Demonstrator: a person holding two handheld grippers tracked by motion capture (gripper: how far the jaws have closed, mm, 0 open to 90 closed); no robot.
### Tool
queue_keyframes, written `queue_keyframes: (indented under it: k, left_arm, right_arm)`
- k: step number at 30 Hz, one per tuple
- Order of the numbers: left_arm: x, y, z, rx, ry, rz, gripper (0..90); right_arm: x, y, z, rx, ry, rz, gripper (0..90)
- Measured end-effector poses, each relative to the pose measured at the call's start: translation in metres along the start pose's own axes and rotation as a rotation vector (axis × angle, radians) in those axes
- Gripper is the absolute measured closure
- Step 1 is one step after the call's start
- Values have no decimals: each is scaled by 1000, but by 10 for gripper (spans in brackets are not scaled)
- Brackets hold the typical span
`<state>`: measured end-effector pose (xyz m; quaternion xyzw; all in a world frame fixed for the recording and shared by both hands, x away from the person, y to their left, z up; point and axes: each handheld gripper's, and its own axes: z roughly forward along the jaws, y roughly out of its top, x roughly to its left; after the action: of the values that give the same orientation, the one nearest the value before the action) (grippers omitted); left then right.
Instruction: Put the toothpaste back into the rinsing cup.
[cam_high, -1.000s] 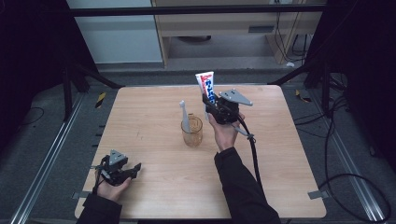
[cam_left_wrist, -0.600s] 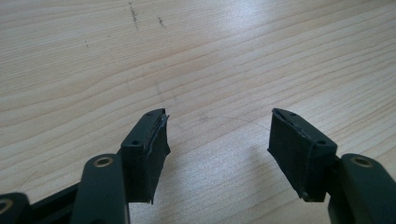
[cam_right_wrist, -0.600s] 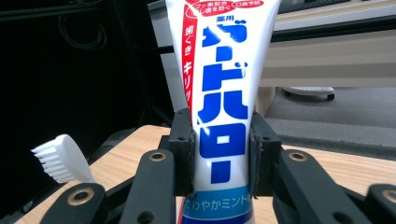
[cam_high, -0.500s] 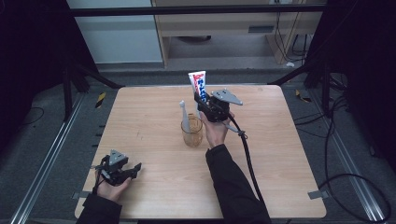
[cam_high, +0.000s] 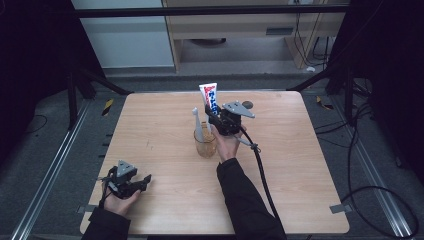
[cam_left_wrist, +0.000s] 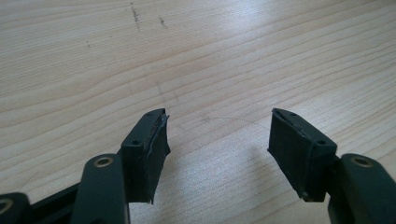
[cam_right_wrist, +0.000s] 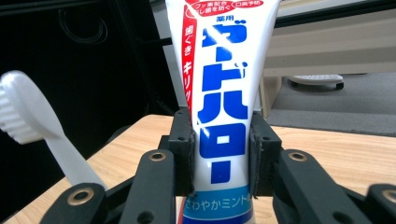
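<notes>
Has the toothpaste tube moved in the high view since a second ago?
Yes. The toothpaste tube, clamped in the right gripper, has shifted left toward the glass cup holding the toothbrush, and now stands just above the cup's rim.

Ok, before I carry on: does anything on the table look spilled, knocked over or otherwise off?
Nothing stands out. The cup stands upright with the toothbrush leaning in it, head up. The right gripper holds the toothpaste tube squarely, upright, just beside the cup. The left gripper rests open over bare table. No spill visible.
</notes>
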<state>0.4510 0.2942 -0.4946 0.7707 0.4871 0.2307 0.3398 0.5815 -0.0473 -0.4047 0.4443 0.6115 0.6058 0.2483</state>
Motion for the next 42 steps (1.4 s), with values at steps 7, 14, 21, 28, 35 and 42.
queue_keyframes:
  k: [7,14,21,28,35,42]
  left_arm:
    - [0,0,0,1,0,3,367]
    - [0,0,0,2,0,6,367]
    - [0,0,0,4,0,5,367]
    - [0,0,0,7,0,6,368]
    - [0,0,0,7,0,6,368]
    - [0,0,0,7,0,5,368]
  right_arm:
    - [1,-9,4,18,5,7,681]
    - [4,-15,9,40,2,3,676]
    - [4,-19,11,73,5,-9,666]
    - [5,-23,14,123,12,-19,655]
    - [6,-26,13,151,16,-36,641]
    - [5,-30,12,183,24,-43,625]
